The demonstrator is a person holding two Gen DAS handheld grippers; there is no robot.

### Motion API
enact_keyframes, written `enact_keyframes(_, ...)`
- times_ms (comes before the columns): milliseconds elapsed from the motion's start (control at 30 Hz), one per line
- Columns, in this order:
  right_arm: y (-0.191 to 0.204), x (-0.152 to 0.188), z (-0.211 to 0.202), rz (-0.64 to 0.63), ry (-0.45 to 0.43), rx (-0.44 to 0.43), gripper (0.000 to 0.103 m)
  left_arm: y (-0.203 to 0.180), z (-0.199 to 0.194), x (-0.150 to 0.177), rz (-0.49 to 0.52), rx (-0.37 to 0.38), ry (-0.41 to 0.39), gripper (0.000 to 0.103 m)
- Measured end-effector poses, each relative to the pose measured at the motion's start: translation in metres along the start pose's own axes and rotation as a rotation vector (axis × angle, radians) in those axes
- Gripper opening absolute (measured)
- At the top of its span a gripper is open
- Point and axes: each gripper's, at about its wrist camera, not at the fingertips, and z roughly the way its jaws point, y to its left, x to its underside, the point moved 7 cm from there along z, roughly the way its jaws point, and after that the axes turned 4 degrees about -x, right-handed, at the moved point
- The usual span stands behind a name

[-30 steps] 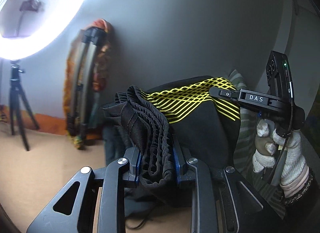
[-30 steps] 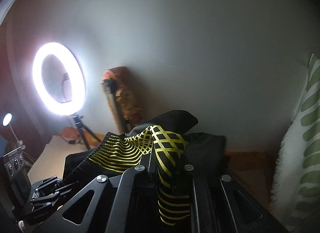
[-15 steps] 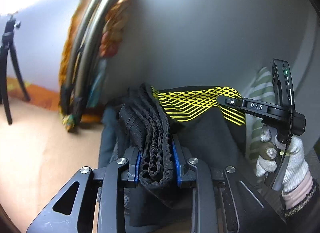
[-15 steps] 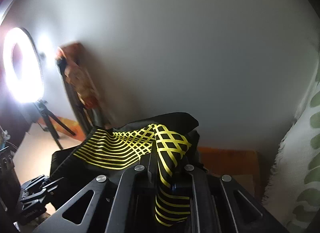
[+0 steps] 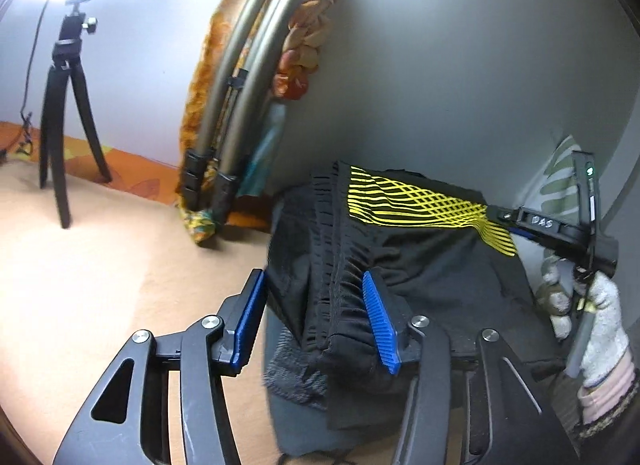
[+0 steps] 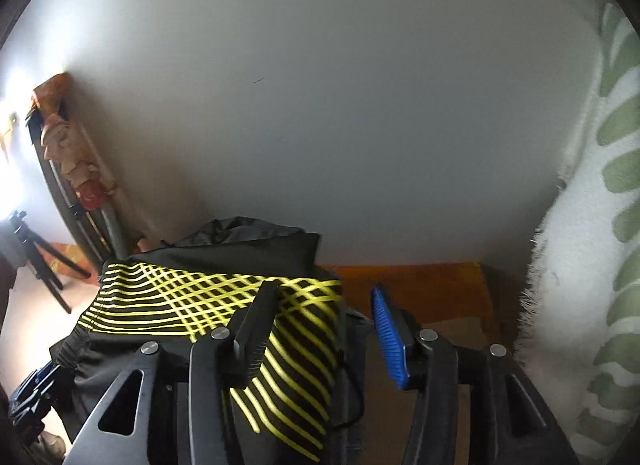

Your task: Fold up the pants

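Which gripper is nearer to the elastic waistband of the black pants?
Left. The left gripper has the gathered waistband between its opening fingers. The right gripper, also opening, sits at the yellow-patterned part, farther along the pants.

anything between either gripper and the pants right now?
Nothing visible. The left gripper has the pants' bunched waistband between its opening jaws. The right gripper, jaws also opening, has the yellow-striped part draped between them.
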Motion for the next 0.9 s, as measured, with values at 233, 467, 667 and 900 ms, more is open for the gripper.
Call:
enact_keyframes(233,-0.013,0.004,-0.035,0.059,-0.047,0.016,0.052,0.015,-0.025,-0.005,0.03,-0.05,0.09,0.049)
enact_keyframes(467,-0.003,0.019,-0.072,0.089,-0.08,-0.019,0.054,0.006,-0.057,-0.009,0.058,-0.043,0.078,0.049)
enact_keyframes(667,0.012,0.038,-0.109,0.085,-0.108,-0.044,0.055,-0.014,-0.089,-0.005,0.113,-0.026,0.065,0.049)
enact_keyframes(900,0.045,0.078,-0.157,0.069,-0.149,-0.082,0.058,-0.031,-0.137,0.004,0.207,0.008,-0.005,0.063)
